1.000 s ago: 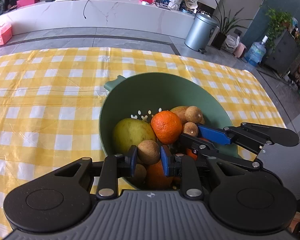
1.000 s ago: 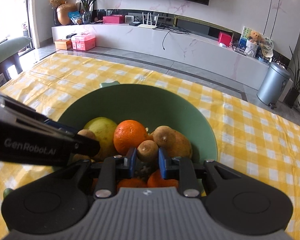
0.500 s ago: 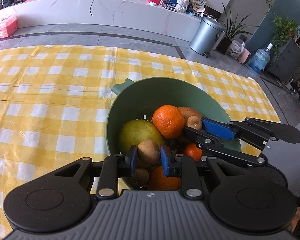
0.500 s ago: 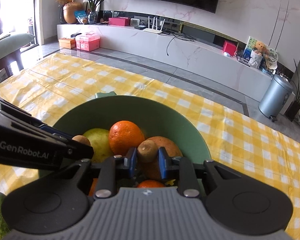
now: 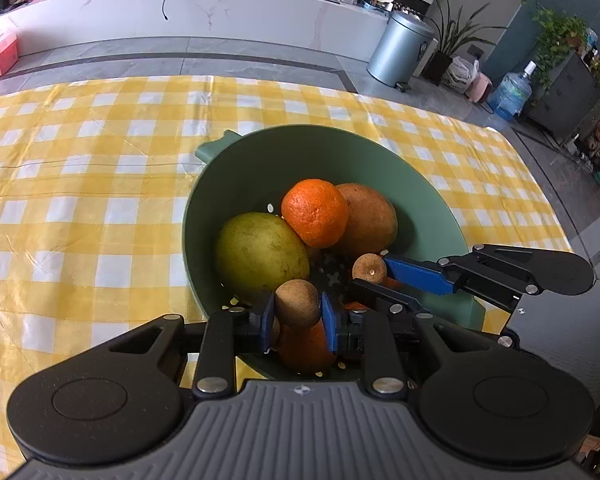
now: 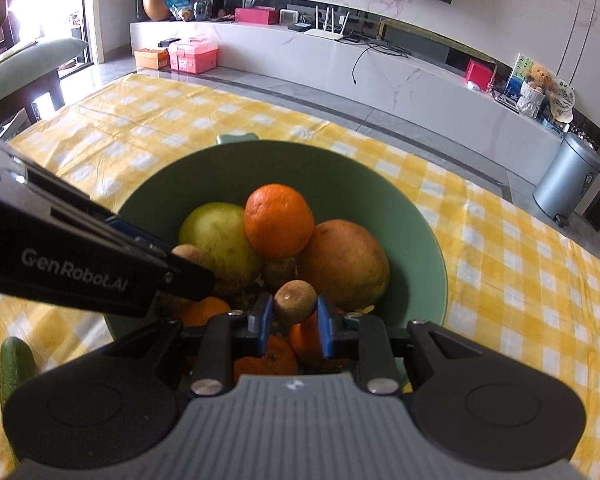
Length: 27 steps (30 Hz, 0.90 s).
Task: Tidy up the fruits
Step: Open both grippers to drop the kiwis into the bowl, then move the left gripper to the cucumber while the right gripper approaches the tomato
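Both grippers over the fruit bowl
We read "GenRobot.AI" on the left gripper (image 5: 297, 317), pinching a small brown round fruit (image 5: 297, 303); right gripper (image 6: 291, 321) pinches another small brown fruit (image 6: 295, 297) above the green plastic colander bowl (image 6: 340, 178) on yellow checked tablecloth (image 5: 80, 176), grey floor tiles beyond.

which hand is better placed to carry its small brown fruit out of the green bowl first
Roughly even: both tongs are shut on a small brown fruit over the green bowl. I'd lean left. The left tongs sit by the near rim beside bare tablecloth, while the right tongs reach further in.
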Each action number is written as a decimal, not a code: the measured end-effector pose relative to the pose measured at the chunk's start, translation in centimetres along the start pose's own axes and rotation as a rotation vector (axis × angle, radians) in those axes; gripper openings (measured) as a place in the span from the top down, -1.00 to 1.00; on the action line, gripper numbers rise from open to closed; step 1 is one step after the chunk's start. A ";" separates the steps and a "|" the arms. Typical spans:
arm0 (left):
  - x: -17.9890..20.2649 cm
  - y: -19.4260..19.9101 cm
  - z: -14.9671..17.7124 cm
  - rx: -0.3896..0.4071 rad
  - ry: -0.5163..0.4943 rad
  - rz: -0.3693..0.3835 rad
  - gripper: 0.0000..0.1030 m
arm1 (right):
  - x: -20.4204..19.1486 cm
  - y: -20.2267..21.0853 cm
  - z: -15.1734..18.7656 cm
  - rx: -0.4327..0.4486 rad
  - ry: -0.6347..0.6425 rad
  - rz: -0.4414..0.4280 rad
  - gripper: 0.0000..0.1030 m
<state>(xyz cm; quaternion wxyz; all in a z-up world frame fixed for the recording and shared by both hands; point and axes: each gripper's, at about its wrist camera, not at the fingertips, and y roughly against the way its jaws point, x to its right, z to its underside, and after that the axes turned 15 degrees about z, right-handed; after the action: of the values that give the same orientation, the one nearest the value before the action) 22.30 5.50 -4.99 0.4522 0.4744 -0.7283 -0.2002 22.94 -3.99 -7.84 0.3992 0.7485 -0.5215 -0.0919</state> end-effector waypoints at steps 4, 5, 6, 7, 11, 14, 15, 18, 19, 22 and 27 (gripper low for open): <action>0.1 -0.1 0.1 -0.003 -0.009 0.003 0.46 | 0.0 0.0 0.3 -0.005 0.007 0.003 0.61; 0.1 -0.1 0.2 -0.002 -0.010 0.002 0.46 | 0.0 0.1 0.4 -0.005 0.007 0.003 0.61; 0.1 -0.1 0.2 -0.002 -0.011 0.001 0.46 | 0.0 0.1 0.4 -0.005 0.008 0.004 0.60; 0.1 -0.1 0.2 -0.002 -0.010 0.001 0.45 | 0.0 0.1 0.4 -0.005 0.007 0.006 0.60; 0.3 0.1 0.3 0.006 -0.009 0.005 0.03 | 0.0 0.6 0.3 0.002 0.014 0.009 0.52; 0.5 0.6 0.4 0.016 -0.015 -0.002 -0.08 | -0.1 1.1 0.1 0.020 0.024 0.029 0.20; 0.6 0.8 0.4 0.019 -0.019 -0.006 -0.08 | -0.1 1.4 0.1 0.027 0.028 0.038 0.19; 1.3 1.8 0.5 0.037 -0.042 -0.012 -0.08 | 0.0 2.1 0.0 0.040 0.033 0.055 0.17; 1.7 2.2 0.6 0.039 -0.054 -0.011 -0.08 | 0.1 2.4 0.0 0.045 0.030 0.062 0.14; 2.7 3.3 0.9 0.041 -0.096 -0.019 -0.13 | 0.4 3.6 0.1 0.058 0.010 0.081 0.05; 3.8 5.5 1.8 0.071 -0.086 -0.025 -0.20 | 0.8 5.9 0.8 0.082 -0.043 0.105 0.00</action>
<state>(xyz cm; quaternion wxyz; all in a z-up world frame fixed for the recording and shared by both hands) 17.49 4.52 -0.19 0.4008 0.4900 -0.7478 -0.2001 18.68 -5.92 -4.03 0.3613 0.7337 -0.5717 -0.0656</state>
